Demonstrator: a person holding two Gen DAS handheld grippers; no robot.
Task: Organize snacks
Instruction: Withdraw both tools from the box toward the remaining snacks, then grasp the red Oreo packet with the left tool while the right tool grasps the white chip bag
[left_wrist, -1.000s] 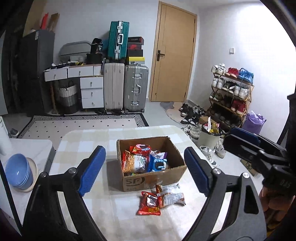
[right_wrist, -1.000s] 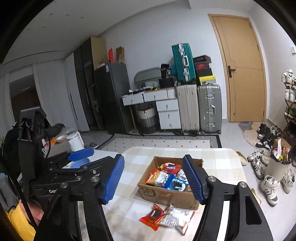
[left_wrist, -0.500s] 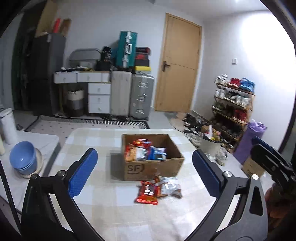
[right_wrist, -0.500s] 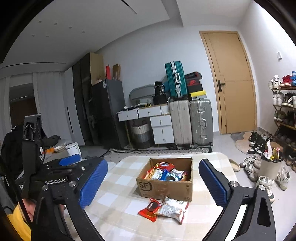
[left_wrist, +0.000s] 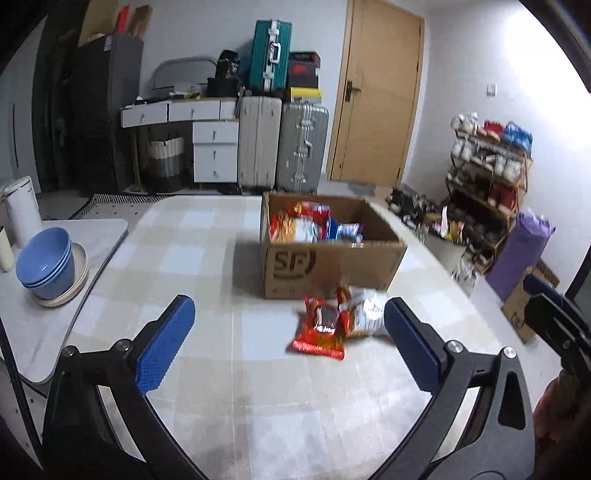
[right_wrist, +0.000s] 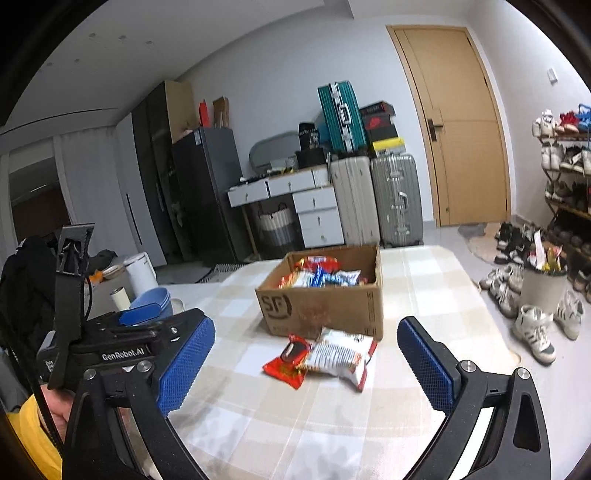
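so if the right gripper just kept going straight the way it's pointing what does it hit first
Most likely the white snack packet lying on the table just in front of the cardboard box. The right gripper is open and empty, angled down towards it, though depth is hard to judge.

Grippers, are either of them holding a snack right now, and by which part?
Nothing is held. The left gripper and right gripper both stand open, with the red packet and white packet lying untouched on the table.

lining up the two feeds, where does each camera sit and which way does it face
Left wrist: on the left gripper, looking slightly down over the table at the cardboard box; its blue fingers and the right gripper show.
Right wrist: on the right gripper, facing the box from farther right; the left gripper shows.
Shared: box, red snack packet, door.
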